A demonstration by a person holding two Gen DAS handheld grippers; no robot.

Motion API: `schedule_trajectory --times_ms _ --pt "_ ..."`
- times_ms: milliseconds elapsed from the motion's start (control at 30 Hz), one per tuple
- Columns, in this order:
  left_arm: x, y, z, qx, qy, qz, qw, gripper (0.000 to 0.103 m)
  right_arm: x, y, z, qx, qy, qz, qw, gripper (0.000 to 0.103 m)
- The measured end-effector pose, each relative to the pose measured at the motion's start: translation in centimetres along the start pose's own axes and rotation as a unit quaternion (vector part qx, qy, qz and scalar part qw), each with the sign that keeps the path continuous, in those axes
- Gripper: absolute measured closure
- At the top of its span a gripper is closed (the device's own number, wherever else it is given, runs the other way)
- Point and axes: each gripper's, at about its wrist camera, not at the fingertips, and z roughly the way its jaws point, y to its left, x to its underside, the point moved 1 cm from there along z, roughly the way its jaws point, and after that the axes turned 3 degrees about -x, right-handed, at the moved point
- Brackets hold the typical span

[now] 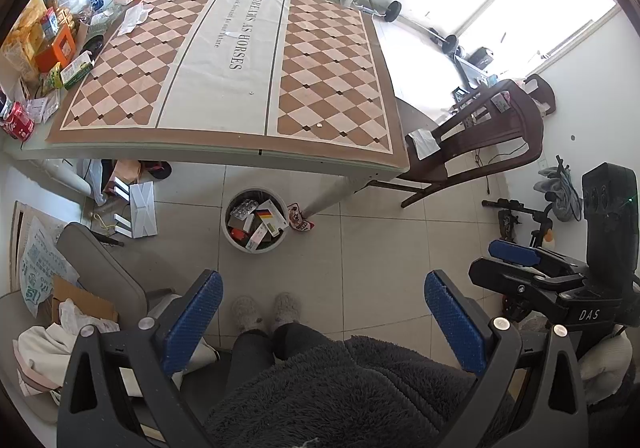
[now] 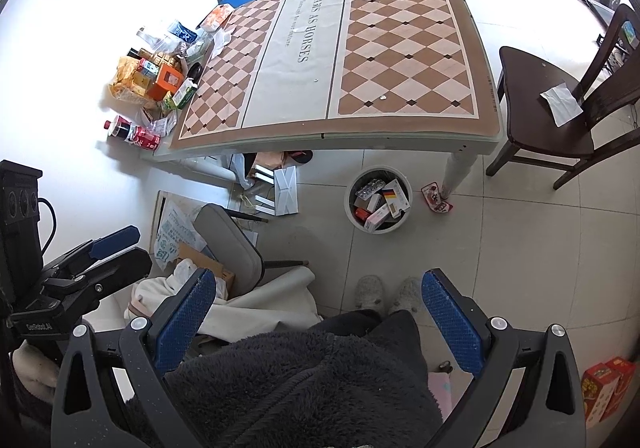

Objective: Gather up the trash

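Both tools, the left tool (image 1: pixel 323 322) and right tool (image 2: pixel 316 320), gape wide and hold nothing. The trash bin (image 1: pixel 256 221) sits mid-frame below the counter (image 1: pixel 224 149) edge; a fallen wrapper (image 2: pixel 437 198) lies just right of it, nearer the right tool.

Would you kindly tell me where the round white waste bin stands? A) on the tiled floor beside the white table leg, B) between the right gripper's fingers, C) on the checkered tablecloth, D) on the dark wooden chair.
A: the round white waste bin, full of boxes and blister packs, stands on the tiled floor next to the white table leg.
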Motion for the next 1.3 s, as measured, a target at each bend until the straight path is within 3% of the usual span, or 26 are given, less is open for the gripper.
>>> schedule_trajectory --times_ms 1300 --pt "0.19 -0.78 0.19 0.001 -0.003 0.001 1.0000 0.000 0.20 -0.22 -0.28 -0.002 0.000 -0.002 1.000 0.000"
